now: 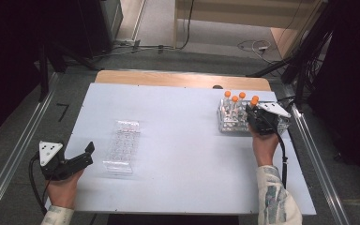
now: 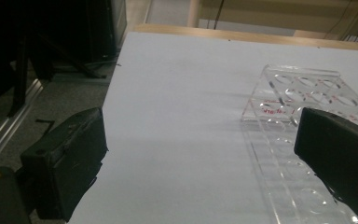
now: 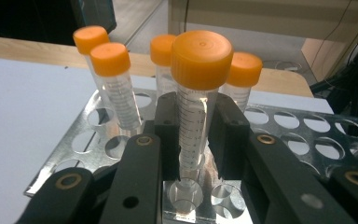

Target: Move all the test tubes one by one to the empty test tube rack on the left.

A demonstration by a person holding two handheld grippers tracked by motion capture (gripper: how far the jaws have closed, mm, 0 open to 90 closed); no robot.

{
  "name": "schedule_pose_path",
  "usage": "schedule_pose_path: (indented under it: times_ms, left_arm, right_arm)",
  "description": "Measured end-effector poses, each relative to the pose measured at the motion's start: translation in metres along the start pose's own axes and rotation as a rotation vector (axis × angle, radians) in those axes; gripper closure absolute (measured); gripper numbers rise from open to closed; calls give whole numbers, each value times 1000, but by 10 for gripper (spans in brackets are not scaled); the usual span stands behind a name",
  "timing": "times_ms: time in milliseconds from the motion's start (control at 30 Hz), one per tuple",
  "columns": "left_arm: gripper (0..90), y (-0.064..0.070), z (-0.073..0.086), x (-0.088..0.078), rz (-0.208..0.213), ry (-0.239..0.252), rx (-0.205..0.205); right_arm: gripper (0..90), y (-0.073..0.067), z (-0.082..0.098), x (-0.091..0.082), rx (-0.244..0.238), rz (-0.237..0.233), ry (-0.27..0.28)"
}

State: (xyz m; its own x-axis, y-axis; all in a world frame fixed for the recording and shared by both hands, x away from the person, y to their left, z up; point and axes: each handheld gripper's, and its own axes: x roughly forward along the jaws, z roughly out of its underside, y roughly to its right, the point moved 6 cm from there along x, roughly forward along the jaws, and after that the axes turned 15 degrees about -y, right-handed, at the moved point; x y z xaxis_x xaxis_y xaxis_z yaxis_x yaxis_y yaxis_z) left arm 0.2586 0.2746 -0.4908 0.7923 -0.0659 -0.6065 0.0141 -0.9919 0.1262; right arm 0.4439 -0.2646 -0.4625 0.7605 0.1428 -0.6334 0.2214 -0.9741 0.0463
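A white bench (image 1: 183, 154) lies over grey floor, wide and bare between the racks. At its right edge the metal rack (image 1: 229, 123) is partly hidden behind the right gripper (image 3: 196, 135), whose fingers clamp one orange-capped tube (image 3: 196, 93) standing in that rack; four more tubes stand behind. Far left of that rack, the left gripper (image 2: 200, 154) rests with fingers spread, its right finger covering part of an empty clear rack (image 2: 303, 98).
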Motion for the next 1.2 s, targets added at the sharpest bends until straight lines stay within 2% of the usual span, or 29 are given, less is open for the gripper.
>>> schedule_pose_path:
  times_ms: [200,267,300,367,633,767,833,867,900,933,967,1000,1067,1167,1200]
  left_arm:
    - [26,2,-5,-3,23,-6,-3]
    - [27,2,-8,-4,36,-9,-12]
    - [26,4,-11,-5,56,-12,-24]
    - [26,5,-13,-7,63,-15,-24]
    - [26,24,-30,-10,102,-4,39]
    - [26,37,-37,-7,142,-4,59]
    - [27,46,-43,-6,171,-3,73]
    - [35,46,-43,-6,171,-3,73]
    - [36,54,-46,-5,183,-3,90]
    - [36,54,-46,-5,183,-3,90]
    - [36,64,-50,-4,197,-1,116]
    - [36,64,-50,-4,197,-1,116]
    - [36,75,-54,-3,210,-1,142]
    - [36,89,-58,0,234,-8,172]
    - [36,92,-59,0,239,-9,177]
  right_arm:
    - [723,-1,-8,-14,-9,8,42]
    - [723,-1,-10,-19,-7,8,55]
    - [723,0,-10,-21,-7,7,60]
    - [724,0,-10,-25,-2,6,65]
    - [724,-2,-12,-46,-3,-39,92]
    - [724,-4,-11,-52,-6,-53,95]
    - [724,-8,-10,-57,-10,-82,92]
    - [724,-10,-9,-58,-15,-92,91]
    - [724,-13,-9,-60,-22,-100,89]
    - [724,-15,-8,-61,-28,-109,88]
    - [724,-19,-8,-62,-34,-120,88]
    - [724,-21,-8,-63,-37,-128,87]
    - [724,-24,-8,-63,-44,-137,86]
    - [724,-40,-7,-65,-76,-172,81]
    - [724,-40,-7,-65,-76,-172,81]
